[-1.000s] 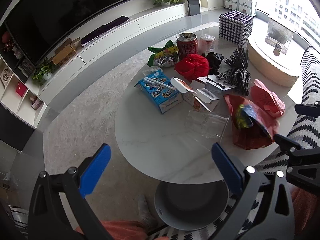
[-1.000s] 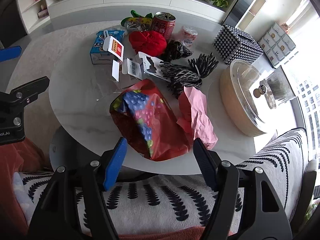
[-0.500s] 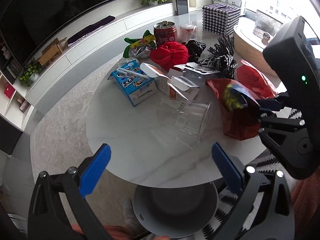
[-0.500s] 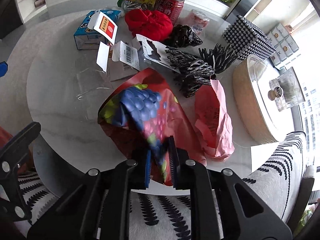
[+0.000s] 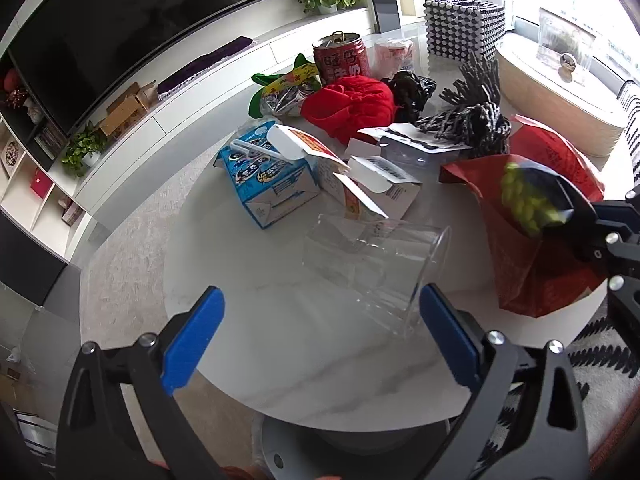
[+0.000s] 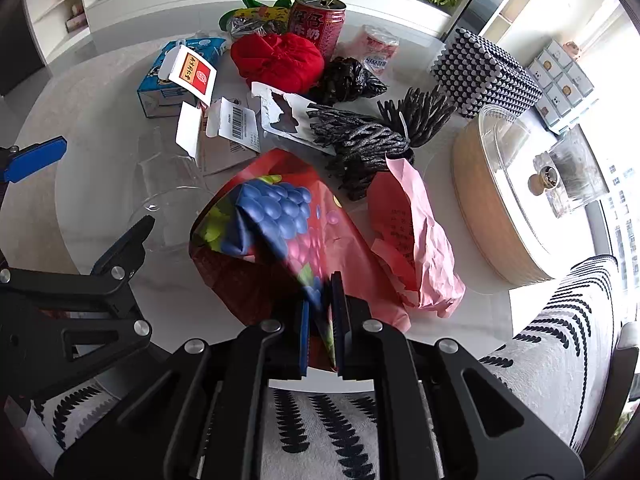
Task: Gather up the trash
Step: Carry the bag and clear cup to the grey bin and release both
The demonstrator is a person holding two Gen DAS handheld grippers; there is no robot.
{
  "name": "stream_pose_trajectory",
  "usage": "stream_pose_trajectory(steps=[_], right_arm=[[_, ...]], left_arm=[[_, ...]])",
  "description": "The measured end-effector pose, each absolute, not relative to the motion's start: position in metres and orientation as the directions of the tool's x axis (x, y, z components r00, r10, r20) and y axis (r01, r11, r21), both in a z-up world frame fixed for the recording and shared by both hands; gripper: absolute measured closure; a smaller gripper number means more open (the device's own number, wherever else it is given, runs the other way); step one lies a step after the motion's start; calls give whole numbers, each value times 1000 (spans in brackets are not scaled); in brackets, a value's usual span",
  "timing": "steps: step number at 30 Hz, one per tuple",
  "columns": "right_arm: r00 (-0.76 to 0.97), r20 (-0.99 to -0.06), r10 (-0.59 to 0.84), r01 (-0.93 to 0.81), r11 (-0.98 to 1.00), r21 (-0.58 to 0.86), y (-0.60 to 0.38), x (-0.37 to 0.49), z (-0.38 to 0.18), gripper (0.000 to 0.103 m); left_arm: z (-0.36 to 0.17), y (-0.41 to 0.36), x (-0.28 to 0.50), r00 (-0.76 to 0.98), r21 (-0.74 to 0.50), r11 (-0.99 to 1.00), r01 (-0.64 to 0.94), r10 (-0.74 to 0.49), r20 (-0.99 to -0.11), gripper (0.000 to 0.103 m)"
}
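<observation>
A red plastic bag (image 6: 280, 236) with a blue grape print lies at the near edge of the round white table (image 5: 280, 344); it also shows in the left wrist view (image 5: 532, 240). My right gripper (image 6: 320, 320) is shut on the bag's near edge. A clear plastic cup (image 5: 376, 264) lies on its side just ahead of my open left gripper (image 5: 316, 340), near its right finger. The cup shows faintly in the right wrist view (image 6: 168, 192). My left gripper (image 6: 80, 216) shows at the left of that view.
Trash crowds the far half of the table: a blue carton (image 5: 264, 176), torn white boxes (image 5: 376, 176), a red cloth (image 5: 352, 108), a red can (image 5: 340, 60), black yarn (image 5: 472, 116), a pink paper bag (image 6: 412, 240). A wooden dish with a glass lid (image 6: 504, 200) stands right. A patterned sofa (image 6: 560, 340) lies below.
My right gripper has closed on the near edge of the red bag. My left gripper has moved forward over the table up to the clear cup and stays open.
</observation>
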State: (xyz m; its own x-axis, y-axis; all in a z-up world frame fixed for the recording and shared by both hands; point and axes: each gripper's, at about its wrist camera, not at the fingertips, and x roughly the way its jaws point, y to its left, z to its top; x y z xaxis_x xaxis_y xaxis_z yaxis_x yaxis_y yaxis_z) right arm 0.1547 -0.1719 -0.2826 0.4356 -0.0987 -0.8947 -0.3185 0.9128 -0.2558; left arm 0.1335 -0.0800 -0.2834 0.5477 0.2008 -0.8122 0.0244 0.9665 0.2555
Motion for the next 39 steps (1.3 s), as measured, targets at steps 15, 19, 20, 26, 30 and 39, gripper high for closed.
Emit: stream_pose_trajectory(steps=[15,19,20,26,30,39], right_arm=[[436,-894,-102,-311,915,-256,-172,154,-283,94],[440,-893,-98,-308,917,-253,-173,151,-279,95],[441,-892,-95,-307,918,-250,-172,150,-277,96],[453,-889,-63,-324,918,-230,-167,136,-261,99],[459,-888,-15,-357,912,-201,-158,116,-247,99],[385,-910,153,-453,891,-42,-122,54,-230,99]], left_arm=[[-295,-45,133,459,212,975,-71,221,-860,98],[-285,-37,128,472,215,974,-77,226,-852,98],[-282,-35,126,477,216,973,-77,226,-849,98],[-258,-20,105,501,212,973,-89,228,-835,98],[-242,-8,80,509,204,975,-92,222,-831,98],[-220,19,8,504,165,981,-103,194,-842,98]])
